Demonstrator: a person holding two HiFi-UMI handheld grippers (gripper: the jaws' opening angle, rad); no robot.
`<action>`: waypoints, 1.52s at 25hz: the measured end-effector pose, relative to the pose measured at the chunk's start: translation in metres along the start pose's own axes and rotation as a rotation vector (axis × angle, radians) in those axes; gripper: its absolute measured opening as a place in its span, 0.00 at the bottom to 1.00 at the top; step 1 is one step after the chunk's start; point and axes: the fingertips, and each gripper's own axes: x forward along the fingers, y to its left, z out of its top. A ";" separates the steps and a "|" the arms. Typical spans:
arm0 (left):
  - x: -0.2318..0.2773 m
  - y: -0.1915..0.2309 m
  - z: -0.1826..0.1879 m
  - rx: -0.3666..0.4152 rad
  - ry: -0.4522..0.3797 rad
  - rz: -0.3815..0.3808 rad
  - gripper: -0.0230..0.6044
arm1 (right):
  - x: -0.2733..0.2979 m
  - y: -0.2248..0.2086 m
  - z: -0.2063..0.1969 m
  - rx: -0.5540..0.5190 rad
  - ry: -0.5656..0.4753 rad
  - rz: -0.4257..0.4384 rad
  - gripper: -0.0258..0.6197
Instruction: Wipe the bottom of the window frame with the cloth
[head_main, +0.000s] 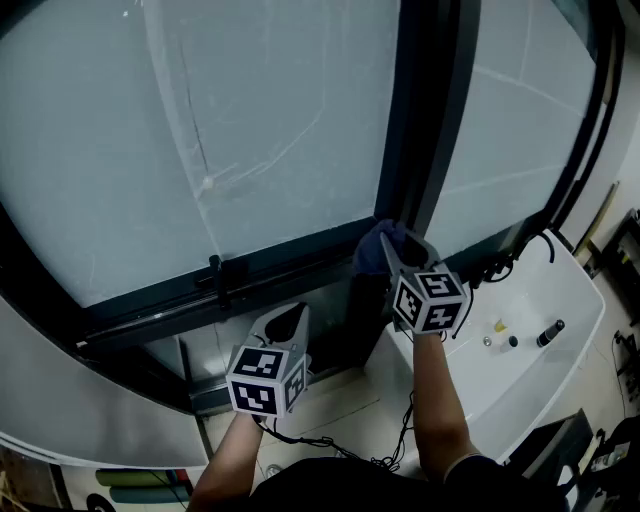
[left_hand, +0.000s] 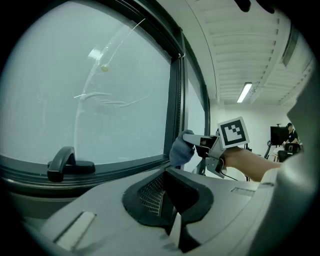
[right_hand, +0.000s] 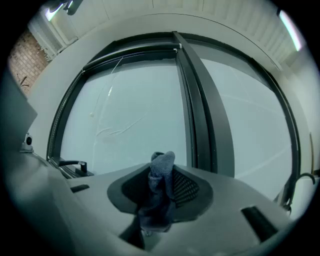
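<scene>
**Cloth at the frame's corner, clamped in the right jaws**

Up and to the left of the left fingertips, a black handle stood on the bottom rail of the window frame, with the large frosted pane rising behind it. The left gripper hung below that rail, short of it. Its jaws were together with nothing between them, and the left gripper view showed no gap between the two pads. The rail ran on to the right, past those tips, towards the other gripper.

The right gripper sat further forward and higher, its jaws closed on a blue-grey cloth. The cloth bunched out past the fingertips. Its wad lay at the right end of the bottom rail, in the corner where the rail met the dark upright post. In the left gripper view the wad looked to be resting against that corner. In the right gripper view the cloth filled the space between the pads from the tips downward, and a loose tail hung back towards the gripper's body.

Right of the right fingertips a second pane stood beyond the post. Below it a black cable trailed onto a white ledge, where a small dark cylinder lay well apart from the jaws
</scene>
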 end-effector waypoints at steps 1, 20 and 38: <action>0.002 0.002 0.000 0.004 0.002 -0.002 0.05 | 0.004 -0.005 0.002 -0.003 -0.012 -0.018 0.23; -0.002 0.025 -0.012 -0.016 0.043 0.043 0.05 | 0.105 -0.049 -0.083 -0.258 0.270 -0.285 0.22; -0.022 0.039 -0.021 -0.059 0.033 0.065 0.05 | 0.116 0.038 -0.090 -0.082 0.291 -0.003 0.21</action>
